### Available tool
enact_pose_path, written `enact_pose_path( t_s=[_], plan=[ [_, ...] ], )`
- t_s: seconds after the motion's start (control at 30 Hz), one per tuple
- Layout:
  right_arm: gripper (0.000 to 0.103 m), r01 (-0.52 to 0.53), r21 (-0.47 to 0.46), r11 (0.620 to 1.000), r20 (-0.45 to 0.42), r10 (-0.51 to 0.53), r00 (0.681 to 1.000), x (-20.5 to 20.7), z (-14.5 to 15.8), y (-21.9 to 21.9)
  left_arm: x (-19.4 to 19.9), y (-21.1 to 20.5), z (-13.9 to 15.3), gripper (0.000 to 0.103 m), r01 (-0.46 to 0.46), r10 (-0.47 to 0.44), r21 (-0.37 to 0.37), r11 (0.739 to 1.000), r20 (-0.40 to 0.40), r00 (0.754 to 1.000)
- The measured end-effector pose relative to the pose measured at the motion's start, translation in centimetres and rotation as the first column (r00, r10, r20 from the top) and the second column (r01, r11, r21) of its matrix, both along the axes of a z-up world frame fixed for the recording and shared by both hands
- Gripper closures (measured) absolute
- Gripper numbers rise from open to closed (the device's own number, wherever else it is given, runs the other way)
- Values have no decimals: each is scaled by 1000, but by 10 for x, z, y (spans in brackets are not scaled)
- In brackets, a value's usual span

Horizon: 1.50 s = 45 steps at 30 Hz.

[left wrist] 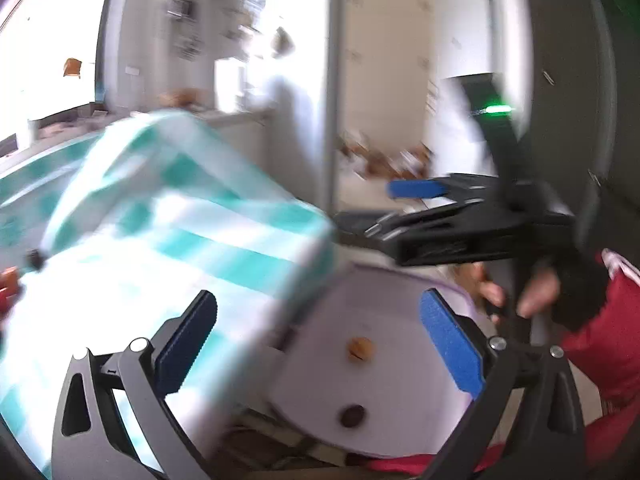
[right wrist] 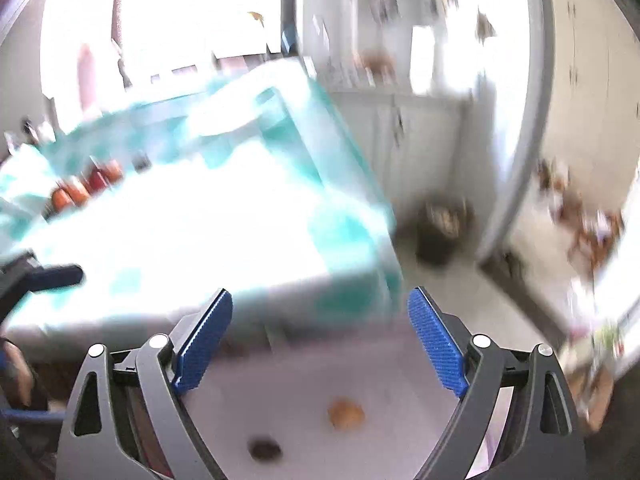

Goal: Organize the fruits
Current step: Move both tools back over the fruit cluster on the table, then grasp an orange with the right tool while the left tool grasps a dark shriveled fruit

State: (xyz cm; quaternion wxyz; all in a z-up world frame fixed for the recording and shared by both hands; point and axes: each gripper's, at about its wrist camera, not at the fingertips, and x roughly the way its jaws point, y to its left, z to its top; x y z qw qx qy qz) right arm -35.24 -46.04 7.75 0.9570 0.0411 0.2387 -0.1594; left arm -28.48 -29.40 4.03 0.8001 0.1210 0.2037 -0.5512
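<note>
Left gripper (left wrist: pixel 316 344): released, empty.
Right gripper (right wrist: pixel 320 346): released, empty.
Fruits (right wrist: pixel 86 186): orange-red cluster, left edge of the right wrist frame, on the checked tablecloth (right wrist: pixel 240 220); blurred.
Risk: both views are motion-smeared; if you reach now, you may misjudge the fruit.
Surface: white stool (right wrist: pixel 320 400), bottom centre.
Room: kitchen, bright window upper left.

A teal-and-white checked cloth (left wrist: pixel 224 240) covers the surface. The left gripper (left wrist: pixel 318 344) has matt black plastic arms and fingers (left wrist: pixel 450 344) faced with rough, ribbed blue pads; silvery metal pins sit at the joints.
</note>
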Motion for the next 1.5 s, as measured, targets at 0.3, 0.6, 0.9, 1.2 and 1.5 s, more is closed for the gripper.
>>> enact_pose_path(
  t_s=[0.3,0.6,0.9,1.2,1.5],
  plan=[
    [16,-288,74,955,19,288,957,114,37,120,113,157,39,1,-561,561,6,828,41,827],
    [16,-455,60,888,-209,457,865,251,-21,246,259,323,12,1,-863,877,161,480,-126,464],
    [18,-457,157,876,-323,483,814,373,-56,288,286,354,-6,1,-838,854,188,512,-220,472],
    [52,-484,158,860,-384,506,773,416,-72,310,283,346,-9,2,-830,854,210,516,-194,482],
    [63,-470,209,857,-312,514,799,406,-66,293,278,334,-12,2,-821,852,232,522,-177,492]
  ],
)
